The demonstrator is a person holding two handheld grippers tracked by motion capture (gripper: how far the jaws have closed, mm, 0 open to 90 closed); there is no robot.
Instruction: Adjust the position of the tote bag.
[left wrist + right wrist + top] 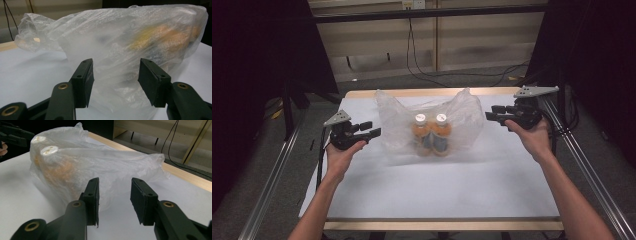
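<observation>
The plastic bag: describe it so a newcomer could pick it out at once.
Start from the white table and look to the middle of its far half, between the left gripper and the right gripper. The plastic bag sits there, thin and see-through, its two handles flaring up like ears. It alone holds two orange bottles with white caps.

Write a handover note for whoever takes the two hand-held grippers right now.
Left hand-held gripper: open, empty, just left of the thin translucent plastic bag, not touching it.
Right hand-held gripper: open, empty, just right of the bag, also apart from it.
Bag: mid-table on the white table top, its two handle flaps up.
Two orange drink bottles with white caps: side by side inside the bag.
Done: bottles are bagged.
Left: probably grip the bag at each side; nothing held yet.
</observation>
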